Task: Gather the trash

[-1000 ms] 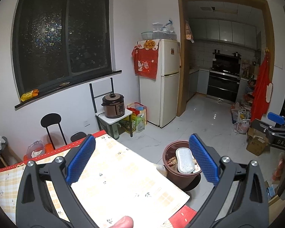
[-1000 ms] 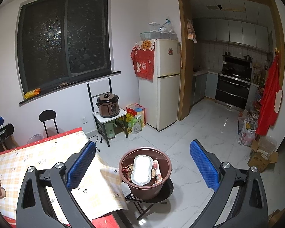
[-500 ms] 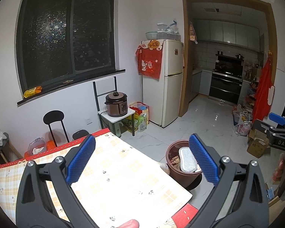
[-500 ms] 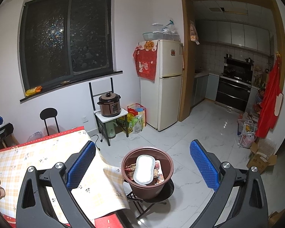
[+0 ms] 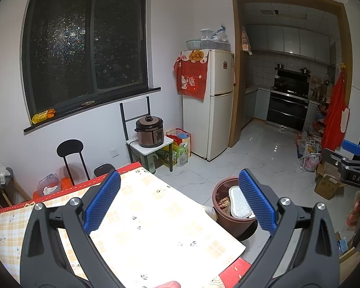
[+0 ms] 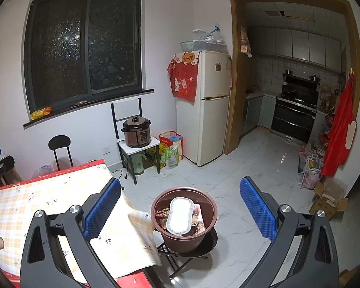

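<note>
A brown round bin (image 6: 183, 216) stands on a low black stool beside the table's corner. It holds wrappers and a white oval pad (image 6: 181, 214). The bin also shows in the left wrist view (image 5: 230, 208), partly behind the right finger. My left gripper (image 5: 177, 204) is open and empty above the table with the yellow checked cloth (image 5: 156, 225). My right gripper (image 6: 180, 207) is open and empty, raised above the bin. The right gripper also shows at the right edge of the left wrist view (image 5: 352, 160).
A black chair (image 5: 70, 154) stands at the table's far side. A rice cooker (image 5: 149, 130) sits on a small white stand by the wall. A white fridge (image 5: 208, 100) stands beside the kitchen doorway. Cardboard boxes (image 6: 328, 200) and bags lie at the right on the white tiled floor.
Both views have shifted slightly; the bin has drifted a little right and the room upward. Both grippers stay open and empty.
</note>
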Available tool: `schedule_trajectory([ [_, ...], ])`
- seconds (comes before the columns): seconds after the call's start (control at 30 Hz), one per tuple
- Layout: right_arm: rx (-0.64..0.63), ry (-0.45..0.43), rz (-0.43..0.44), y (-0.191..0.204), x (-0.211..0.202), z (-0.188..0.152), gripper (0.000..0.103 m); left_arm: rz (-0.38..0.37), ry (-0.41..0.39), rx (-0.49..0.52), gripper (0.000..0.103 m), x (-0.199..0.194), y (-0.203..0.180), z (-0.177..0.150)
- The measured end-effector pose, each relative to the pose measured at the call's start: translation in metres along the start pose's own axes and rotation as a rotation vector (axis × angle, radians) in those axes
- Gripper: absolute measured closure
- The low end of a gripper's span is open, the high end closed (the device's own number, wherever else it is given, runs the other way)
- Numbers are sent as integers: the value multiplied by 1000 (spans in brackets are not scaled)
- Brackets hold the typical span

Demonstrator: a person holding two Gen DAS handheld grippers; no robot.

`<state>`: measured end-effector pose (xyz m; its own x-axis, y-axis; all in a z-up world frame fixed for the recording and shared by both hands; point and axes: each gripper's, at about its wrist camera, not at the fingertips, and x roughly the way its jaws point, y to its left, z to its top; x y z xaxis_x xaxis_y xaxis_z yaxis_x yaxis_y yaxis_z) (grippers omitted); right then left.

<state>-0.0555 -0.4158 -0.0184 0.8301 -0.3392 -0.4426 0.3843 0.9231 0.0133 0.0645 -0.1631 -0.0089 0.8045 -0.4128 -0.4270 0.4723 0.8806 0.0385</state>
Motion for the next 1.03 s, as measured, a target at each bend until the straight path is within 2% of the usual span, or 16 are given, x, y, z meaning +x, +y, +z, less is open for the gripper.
schedule_trajectory([
  [1.03,-13,11,-13,-10,-1,-6,5,-6,16,-8,6,3,-4,-4],
])
